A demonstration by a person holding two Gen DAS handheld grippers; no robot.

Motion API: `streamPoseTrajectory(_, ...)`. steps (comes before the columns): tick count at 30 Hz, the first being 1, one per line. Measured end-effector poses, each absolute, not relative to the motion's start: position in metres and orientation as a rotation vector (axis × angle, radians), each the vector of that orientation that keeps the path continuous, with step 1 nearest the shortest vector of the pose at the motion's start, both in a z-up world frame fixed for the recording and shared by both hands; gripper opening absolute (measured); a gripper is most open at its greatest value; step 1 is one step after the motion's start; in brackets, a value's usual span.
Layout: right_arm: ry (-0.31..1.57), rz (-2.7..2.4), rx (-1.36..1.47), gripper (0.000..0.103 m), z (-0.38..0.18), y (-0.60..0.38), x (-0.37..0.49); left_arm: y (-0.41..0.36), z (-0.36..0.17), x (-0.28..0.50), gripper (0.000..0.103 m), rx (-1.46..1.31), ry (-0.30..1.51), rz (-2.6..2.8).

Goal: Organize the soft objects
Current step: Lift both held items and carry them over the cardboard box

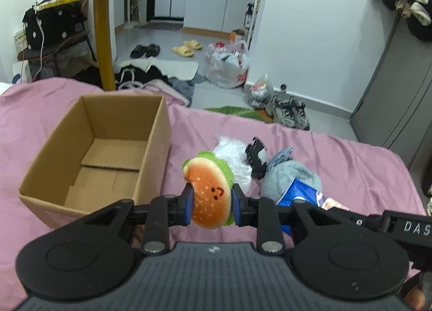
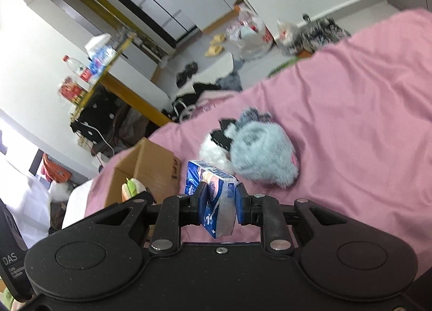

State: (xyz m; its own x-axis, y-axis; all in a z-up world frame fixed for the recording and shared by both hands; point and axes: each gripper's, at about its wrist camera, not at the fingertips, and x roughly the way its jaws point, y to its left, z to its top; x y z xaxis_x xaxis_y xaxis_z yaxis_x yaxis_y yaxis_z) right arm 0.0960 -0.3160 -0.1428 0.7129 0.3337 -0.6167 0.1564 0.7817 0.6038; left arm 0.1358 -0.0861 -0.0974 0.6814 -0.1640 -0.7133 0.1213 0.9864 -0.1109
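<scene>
My left gripper (image 1: 212, 203) is shut on a plush hamburger (image 1: 209, 192) with a smiley face, held above the pink bedsheet just right of an open, empty cardboard box (image 1: 89, 154). My right gripper (image 2: 219, 204) is shut on a blue tissue pack (image 2: 213, 197), held above the sheet; the pack also shows in the left wrist view (image 1: 297, 193). A grey fluffy soft item (image 2: 262, 154) lies on the bed ahead of it, with a white plastic bag (image 1: 233, 157) and a black item (image 1: 256, 157) beside it. The box (image 2: 151, 170) and the hamburger (image 2: 129, 189) show left in the right wrist view.
The pink bed (image 1: 337, 154) ends at a floor strewn with clothes (image 1: 151, 76), slippers (image 1: 186, 48), plastic bags (image 1: 229, 62) and shoes (image 1: 289, 111). A yellow table (image 1: 104, 38) stands behind the box. A grey cabinet (image 1: 399, 89) is at right.
</scene>
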Motion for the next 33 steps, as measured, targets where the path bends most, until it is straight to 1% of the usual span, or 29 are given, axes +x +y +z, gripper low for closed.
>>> streamPoseTrajectory(10, 0.707, 0.107, 0.638, 0.021, -0.116, -0.302, 0.090, -0.068, -0.066, 0.123, 0.027, -0.075, 0.733, -0.193)
streamPoseTrajectory(18, 0.675, 0.111, 0.622, 0.021, -0.104, -0.284, 0.091, -0.051, -0.050, 0.118, 0.027, -0.089, 0.694, -0.196)
streamPoseTrajectory(33, 0.627, 0.171, 0.612, 0.021, -0.083, -0.238, 0.122, -0.005, -0.030, 0.139, 0.027, -0.143, 0.654, -0.143)
